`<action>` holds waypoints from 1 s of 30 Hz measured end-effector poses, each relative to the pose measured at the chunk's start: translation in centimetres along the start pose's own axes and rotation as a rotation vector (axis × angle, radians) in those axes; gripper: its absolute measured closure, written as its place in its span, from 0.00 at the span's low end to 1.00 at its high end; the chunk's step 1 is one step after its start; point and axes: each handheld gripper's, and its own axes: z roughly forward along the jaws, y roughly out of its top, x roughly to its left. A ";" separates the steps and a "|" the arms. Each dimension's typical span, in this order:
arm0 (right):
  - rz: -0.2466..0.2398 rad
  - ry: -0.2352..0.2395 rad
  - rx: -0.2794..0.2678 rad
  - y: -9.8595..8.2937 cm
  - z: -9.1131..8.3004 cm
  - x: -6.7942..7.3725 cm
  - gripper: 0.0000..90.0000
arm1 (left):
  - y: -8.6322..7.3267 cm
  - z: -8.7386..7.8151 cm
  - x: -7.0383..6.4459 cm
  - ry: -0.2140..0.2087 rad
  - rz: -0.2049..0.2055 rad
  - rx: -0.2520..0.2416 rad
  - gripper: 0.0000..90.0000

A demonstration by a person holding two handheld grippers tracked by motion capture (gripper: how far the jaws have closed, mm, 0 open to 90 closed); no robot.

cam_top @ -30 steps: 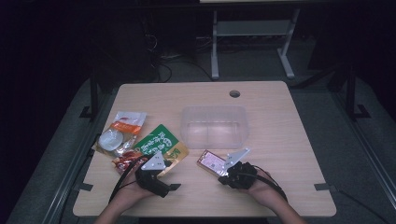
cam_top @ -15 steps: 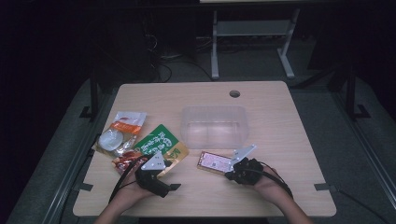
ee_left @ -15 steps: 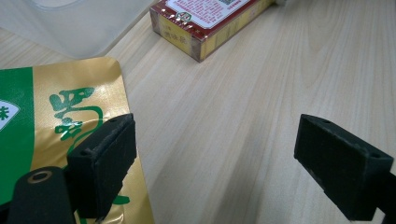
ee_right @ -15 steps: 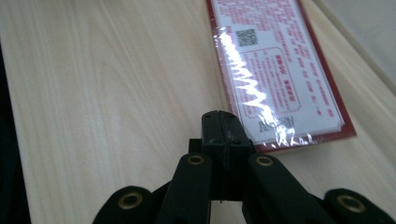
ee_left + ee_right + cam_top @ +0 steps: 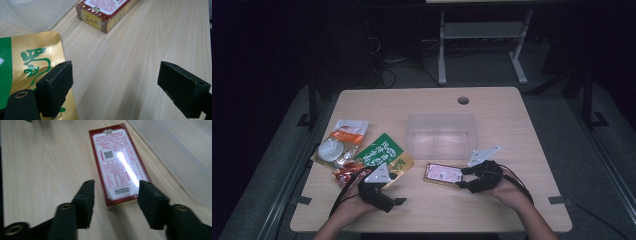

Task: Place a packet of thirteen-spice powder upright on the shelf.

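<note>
Box point(image 5: 119, 163) lies flat on the surface point(image 5: 522, 125), its near end between the right hand-held gripper's point(image 5: 115, 193) parted jaws, a clear tub point(image 5: 441, 135) just beyond. Closing crooked could skid it away; the left hand-held gripper point(image 5: 116, 87) gapes idle.

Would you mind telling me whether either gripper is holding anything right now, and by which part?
Nothing is held. The right gripper stands open, its jaws either side of the near end of the flat red printed box. The left gripper is open over bare table.
</note>
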 end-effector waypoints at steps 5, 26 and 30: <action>-0.012 0.017 0.000 0.0 0.7 -0.7 0.36 | 0.0 0.1 0.0 -0.007 0.008 0.000 0.14; -0.135 0.060 0.062 0.7 4.3 -2.3 0.27 | -0.5 -0.2 -0.5 -0.043 0.016 0.029 0.14; -0.161 0.065 0.064 0.6 4.5 -2.6 0.30 | -0.7 -0.5 -0.6 -0.039 0.012 0.022 0.14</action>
